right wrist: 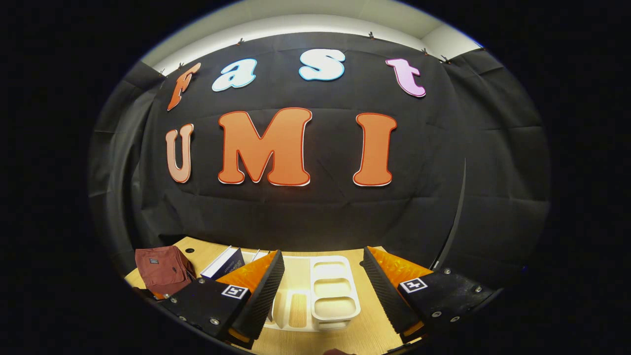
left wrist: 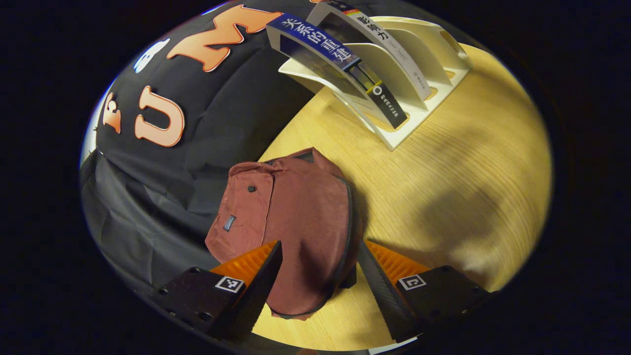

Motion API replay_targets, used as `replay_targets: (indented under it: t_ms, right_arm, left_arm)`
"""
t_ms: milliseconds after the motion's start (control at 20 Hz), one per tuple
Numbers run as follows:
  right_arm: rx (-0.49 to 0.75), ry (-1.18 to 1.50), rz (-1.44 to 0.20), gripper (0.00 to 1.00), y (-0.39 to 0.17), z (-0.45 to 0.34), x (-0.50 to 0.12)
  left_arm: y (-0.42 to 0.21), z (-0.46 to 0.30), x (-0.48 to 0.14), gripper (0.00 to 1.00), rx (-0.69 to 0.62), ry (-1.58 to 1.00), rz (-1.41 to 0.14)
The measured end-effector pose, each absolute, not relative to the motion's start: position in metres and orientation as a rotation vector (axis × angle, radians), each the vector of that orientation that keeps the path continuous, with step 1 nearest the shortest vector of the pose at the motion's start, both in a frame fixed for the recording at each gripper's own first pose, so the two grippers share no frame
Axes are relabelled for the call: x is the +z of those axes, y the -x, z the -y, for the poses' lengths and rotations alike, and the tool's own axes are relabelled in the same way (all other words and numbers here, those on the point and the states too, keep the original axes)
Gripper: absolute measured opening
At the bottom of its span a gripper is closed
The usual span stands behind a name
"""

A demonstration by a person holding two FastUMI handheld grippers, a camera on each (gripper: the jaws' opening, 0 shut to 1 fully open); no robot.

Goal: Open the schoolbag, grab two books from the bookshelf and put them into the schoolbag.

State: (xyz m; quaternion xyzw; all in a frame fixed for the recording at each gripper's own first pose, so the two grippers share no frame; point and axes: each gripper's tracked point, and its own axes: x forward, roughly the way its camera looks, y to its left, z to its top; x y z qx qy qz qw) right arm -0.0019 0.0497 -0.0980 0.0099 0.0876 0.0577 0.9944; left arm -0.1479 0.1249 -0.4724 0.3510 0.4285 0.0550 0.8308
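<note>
Left claw (left wrist: pixel 318 276) gaping wide over my schoolbag (left wrist: pixel 291 222), gripping nothing | schoolbag zipped, flat on tabletop (left wrist: pixel 458 167) by the booth wall | two books (left wrist: pixel 340 59) upright in white bookshelf (left wrist: pixel 419 79) beyond | right claw (right wrist: pixel 323 291) wide open, empty, facing bookshelf (right wrist: pixel 330 291)

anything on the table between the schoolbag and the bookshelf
No, that stretch is bare wood in the left gripper view: the schoolbag and the bookshelf sit apart with only table between them.
</note>
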Motion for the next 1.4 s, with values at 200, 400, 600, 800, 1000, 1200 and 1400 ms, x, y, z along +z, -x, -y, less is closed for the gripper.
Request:
replay_targets:
  t_ms: [200, 400, 600, 800, 1000, 1200, 1400]
  right_arm:
    - [0.12, -0.02, -0.189, 0.95, 0.003, -0.051, -0.102]
    - [0.121, -0.019, -0.184, 0.95, 0.002, -0.05, -0.102]
    - [0.126, -0.02, -0.185, 0.95, 0.002, -0.048, -0.102]
    - [0.131, -0.015, -0.181, 0.95, 0.003, -0.046, -0.101]
    - [0.128, 0.003, -0.176, 0.95, 0.007, -0.037, -0.1]
    - [0.121, -0.008, -0.176, 0.95, 0.004, -0.028, -0.1]
    - [0.151, -0.009, -0.183, 0.95, 0.0, -0.029, -0.102]
  left_arm:
    - [0.145, -0.137, -0.46, 0.98, 0.167, -0.759, -0.891]
    - [0.136, -0.147, -0.435, 0.96, 0.211, -0.767, -0.838]
    - [0.125, -0.164, -0.432, 0.96, 0.264, -0.822, -0.827]
    - [0.118, -0.171, -0.449, 0.95, 0.295, -0.845, -0.854]
    - [0.106, -0.174, -0.431, 0.7, 0.282, -0.832, -0.831]
    - [0.1, -0.182, -0.411, 0.38, 0.238, -0.743, -0.87]
    - [0.092, -0.187, -0.395, 0.22, 0.168, -0.684, -0.923]
